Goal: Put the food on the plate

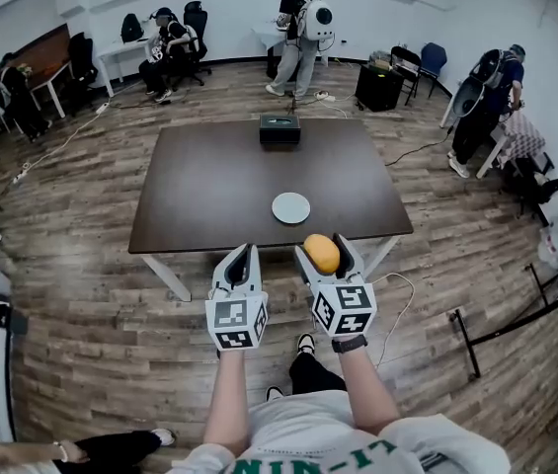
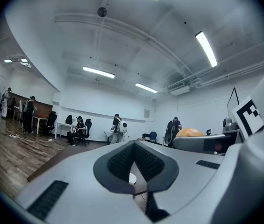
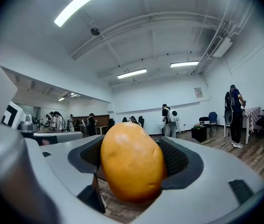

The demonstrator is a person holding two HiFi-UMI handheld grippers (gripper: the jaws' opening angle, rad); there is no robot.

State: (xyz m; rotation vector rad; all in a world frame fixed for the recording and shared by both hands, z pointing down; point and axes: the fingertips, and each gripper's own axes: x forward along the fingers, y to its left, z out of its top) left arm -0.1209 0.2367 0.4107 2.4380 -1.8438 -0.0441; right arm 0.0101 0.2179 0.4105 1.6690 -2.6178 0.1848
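A round orange-yellow food item (image 1: pixel 322 255) sits between the jaws of my right gripper (image 1: pixel 322 244), which is shut on it, just off the near edge of the dark brown table (image 1: pixel 209 196). In the right gripper view the food (image 3: pixel 132 162) fills the space between the black pads (image 3: pixel 181 158). The small white plate (image 1: pixel 291 207) lies empty on the table's near half, a little ahead and left of the held food. My left gripper (image 1: pixel 242 256) hangs beside the right one, its fingertips together with nothing in them; the plate (image 2: pixel 132 177) peeks through below them.
A black box (image 1: pixel 279 128) stands at the table's far edge. Several people sit or stand at desks along the far wall and at the right (image 1: pixel 491 92). A cable (image 1: pixel 397 294) runs on the wooden floor by the table's near right leg.
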